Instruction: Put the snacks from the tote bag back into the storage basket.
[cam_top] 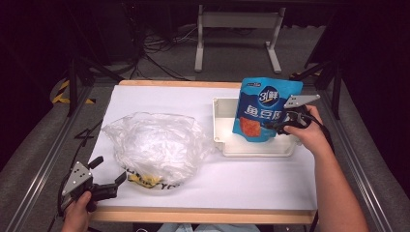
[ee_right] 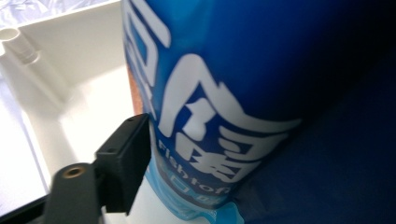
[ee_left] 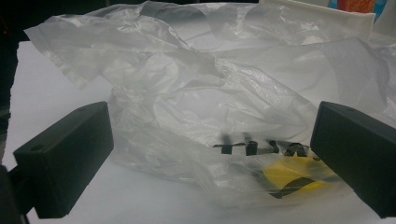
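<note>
Reading the bench from large to small, I see the crumpled plastic bag (cam_top: pixel 157 145) slack near its front left, the white tray (cam_top: pixel 222 145) toward its back right, the blue snack pouch (cam_top: pixel 263 108) held upright over that tray, pinched by my right gripper (cam_top: pixel 280 126), seemingly for lowering in or lifting out, and my left gripper (cam_top: pixel 109 186) spread wide and empty at the bag's front edge.

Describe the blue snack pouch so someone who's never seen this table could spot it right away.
Find the white tray on the table's right half. The blue pouch stands upright over it, pinched by the right gripper. It's the one bright blue thing here, with white lettering.
</note>
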A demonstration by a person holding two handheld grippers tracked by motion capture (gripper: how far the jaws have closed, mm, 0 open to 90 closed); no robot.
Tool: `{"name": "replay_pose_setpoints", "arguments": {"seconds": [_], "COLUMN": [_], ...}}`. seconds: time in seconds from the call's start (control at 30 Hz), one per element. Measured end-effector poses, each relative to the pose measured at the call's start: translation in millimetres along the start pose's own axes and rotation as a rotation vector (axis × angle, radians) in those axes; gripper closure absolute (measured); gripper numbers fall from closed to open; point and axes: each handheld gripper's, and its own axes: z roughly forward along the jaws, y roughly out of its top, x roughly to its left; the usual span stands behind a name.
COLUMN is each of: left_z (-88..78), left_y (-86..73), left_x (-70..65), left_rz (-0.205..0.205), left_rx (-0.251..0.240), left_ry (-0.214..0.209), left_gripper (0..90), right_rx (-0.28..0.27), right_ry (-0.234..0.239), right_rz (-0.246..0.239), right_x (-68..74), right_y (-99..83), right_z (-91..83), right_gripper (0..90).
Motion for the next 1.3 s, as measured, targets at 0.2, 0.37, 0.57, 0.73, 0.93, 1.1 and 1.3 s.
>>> {"name": "replay_pose_setpoints", "arguments": {"seconds": [0.2, 0.37, 0.57, 0.73, 0.93, 1.1, 1.3], "left_z": [0.0, 0.9, 1.6, 2.8, 3.9, 4.4, 3.9], "left_y": [-0.1, 0.4, 0.8, 1.3, 1.1, 1.0, 1.2], "left_x": [0.5, -0.1, -0.3, -0.5, -1.0, -1.3, -0.9], "left_rz": [-0.001, 0.000, 0.004, 0.012, 0.014, 0.012, 0.015], "left_rx": [0.001, 0.002, 0.009, 0.013, 0.009, 0.008, 0.010], "left_ry": [-0.002, -0.004, -0.007, -0.010, -0.011, -0.011, -0.010], "left_gripper": [0.2, 0.2, 0.2, 0.2, 0.2, 0.2, 0.2], "right_rx": [-0.006, -0.043, -0.064, -0.113, -0.137, -0.143, -0.163], "right_ry": [-0.019, -0.057, -0.099, -0.134, -0.156, -0.182, -0.195], "right_rz": [0.036, 0.067, 0.082, 0.087, 0.090, 0.098, 0.102], "right_x": [5.5, 6.8, 8.9, 15.2, 20.6, 28.4, 42.2], "right_y": [-1.3, -0.6, -0.9, 0.0, -2.6, -3.5, 0.1], "right_z": [-2.7, -13.1, -30.0, -51.2, -72.4, -89.5, -105.5], "right_gripper": [19.3, 14.8, 12.8, 12.7, 12.0, 11.2, 11.2]}}
